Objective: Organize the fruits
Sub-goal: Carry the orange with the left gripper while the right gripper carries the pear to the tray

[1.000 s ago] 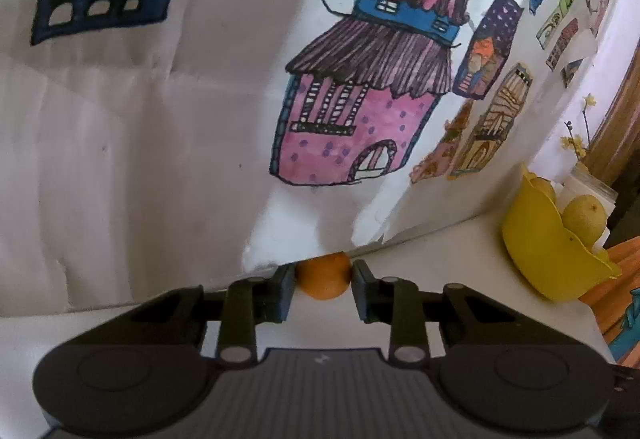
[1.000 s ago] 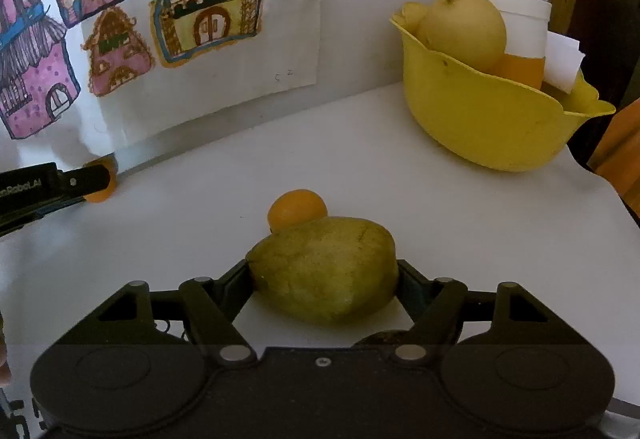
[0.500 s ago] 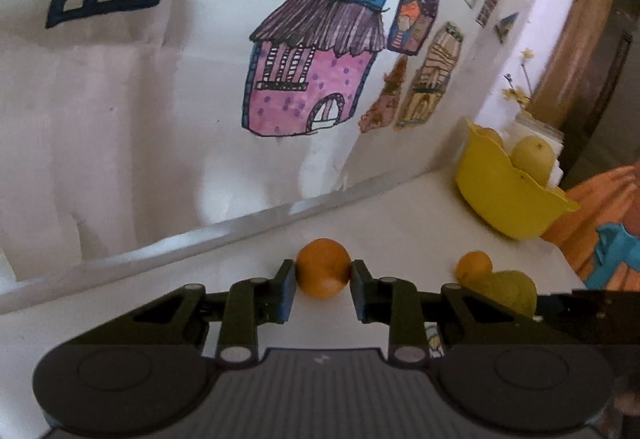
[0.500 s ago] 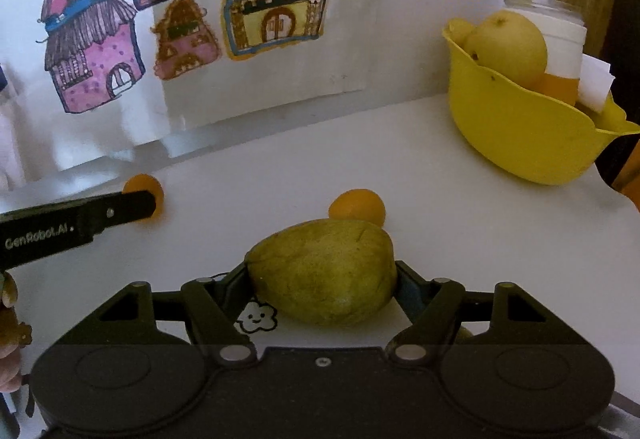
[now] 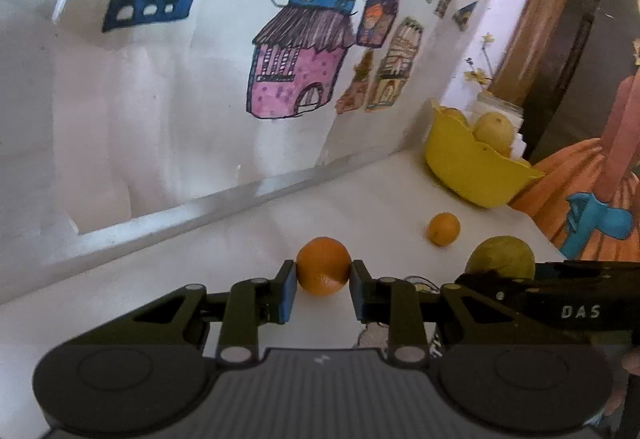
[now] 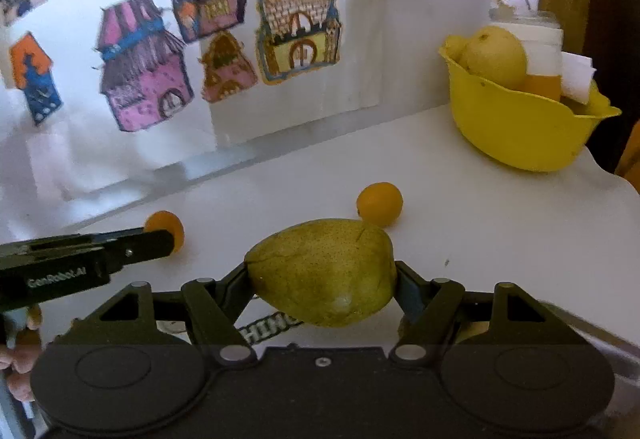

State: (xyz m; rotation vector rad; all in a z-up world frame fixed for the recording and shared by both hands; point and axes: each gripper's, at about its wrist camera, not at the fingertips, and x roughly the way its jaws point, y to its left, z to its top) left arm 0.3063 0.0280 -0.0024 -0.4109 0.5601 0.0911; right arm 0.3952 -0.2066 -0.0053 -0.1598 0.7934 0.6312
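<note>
Left wrist view: the left gripper (image 5: 323, 291) has its jaws clamped on a small orange (image 5: 323, 265), one blue pad pressed to each side of it, over the white bench (image 5: 224, 259). To the right, a second, smaller orange (image 5: 443, 229) lies loose on the bench, apart from both grippers. Further right the right gripper (image 5: 560, 303) reaches in from the edge of the picture with a green pear (image 5: 502, 257) showing above it. A yellow bowl (image 5: 472, 171) stands at the far corner of the bench, near the wall, with a pale round fruit (image 5: 494, 129) inside it.

In the right wrist view, the right gripper (image 6: 322, 287) has its jaws closed on the green pear (image 6: 320, 273), which fills the gap between them and lies crosswise. The loose orange (image 6: 379, 203) sits just beyond the pear. The left gripper (image 6: 100, 259) comes in from the left with its orange (image 6: 166, 229) at the tip. The yellow bowl (image 6: 516, 131) is at upper right, well apart from the pear. Coloured drawings of houses (image 6: 144, 67) hang on the wall behind.
</note>
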